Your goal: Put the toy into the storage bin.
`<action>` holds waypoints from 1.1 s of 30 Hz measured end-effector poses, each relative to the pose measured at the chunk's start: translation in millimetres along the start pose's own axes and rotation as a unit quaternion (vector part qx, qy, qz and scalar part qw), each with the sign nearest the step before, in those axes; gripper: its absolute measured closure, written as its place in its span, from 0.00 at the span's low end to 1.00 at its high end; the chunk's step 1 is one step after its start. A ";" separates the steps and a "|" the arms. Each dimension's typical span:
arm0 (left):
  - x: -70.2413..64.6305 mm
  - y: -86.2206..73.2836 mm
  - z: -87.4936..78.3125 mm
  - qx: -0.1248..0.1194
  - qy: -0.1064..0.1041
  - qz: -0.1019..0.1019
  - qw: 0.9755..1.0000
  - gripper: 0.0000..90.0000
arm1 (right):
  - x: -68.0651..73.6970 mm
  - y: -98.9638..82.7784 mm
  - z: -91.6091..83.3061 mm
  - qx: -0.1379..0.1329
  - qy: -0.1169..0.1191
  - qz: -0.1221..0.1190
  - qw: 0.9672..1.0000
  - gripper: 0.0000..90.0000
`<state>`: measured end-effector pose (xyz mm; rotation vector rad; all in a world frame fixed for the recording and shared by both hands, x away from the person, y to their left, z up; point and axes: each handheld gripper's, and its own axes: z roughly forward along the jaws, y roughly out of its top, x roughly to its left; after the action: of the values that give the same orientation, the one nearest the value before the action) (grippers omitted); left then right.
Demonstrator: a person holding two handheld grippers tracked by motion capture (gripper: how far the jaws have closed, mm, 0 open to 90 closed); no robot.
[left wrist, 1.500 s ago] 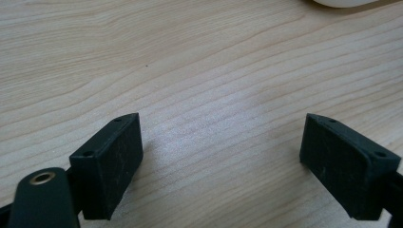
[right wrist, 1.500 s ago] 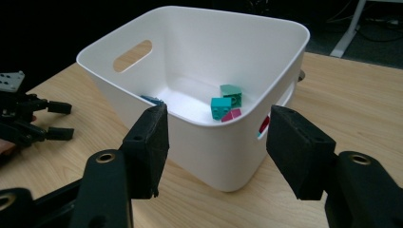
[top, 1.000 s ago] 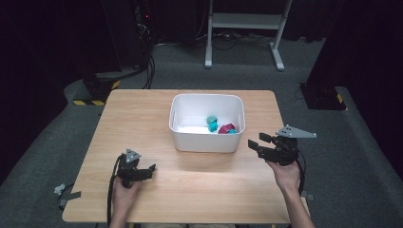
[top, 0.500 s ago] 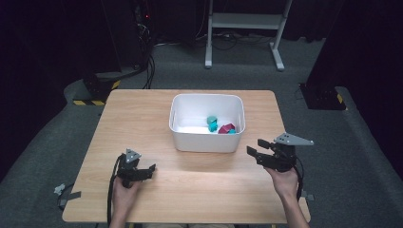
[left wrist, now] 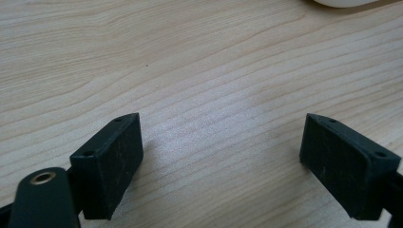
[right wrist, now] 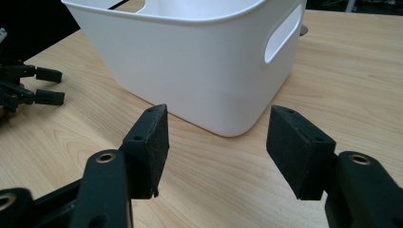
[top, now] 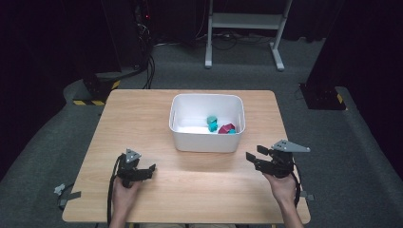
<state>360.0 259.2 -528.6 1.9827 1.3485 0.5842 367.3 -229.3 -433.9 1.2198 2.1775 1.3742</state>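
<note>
Light falls from above onto the wooden table (top: 190, 190), leaving it evenly bright while the room around it sinks into near black. The white bin (top: 207, 122) reads almost overexposed and casts a soft shadow toward the near edge. The high view is slightly soft and grainy. In the left gripper view, a pale sheen lies on the wood grain; both gripper views are sharp, with jaws dark and low in detail.

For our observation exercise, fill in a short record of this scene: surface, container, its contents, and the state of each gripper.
surface: light wooden table
container: white plastic bin, mid-table
contents: teal pieces and a dark red piece, near its right wall
left gripper: jaws open, nothing between them, low over the table
right gripper: jaws open, nothing between them, pointing at the bin
</note>
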 end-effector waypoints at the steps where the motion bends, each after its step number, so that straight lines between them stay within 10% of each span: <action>1: 0.0 0.0 0.0 0.000 0.000 0.000 1.000 0.16 | 0.6 -1.1 0.8 0.001 -0.001 -0.001 1.000 0.44; 33: 0.0 0.0 0.0 0.000 0.000 0.000 1.000 0.16 | 9.6 -35.2 31.9 0.043 -0.025 -0.010 0.999 0.44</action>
<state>360.0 259.2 -528.6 1.9823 1.3485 0.5847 363.9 -209.3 -477.9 1.2460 2.2282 1.2407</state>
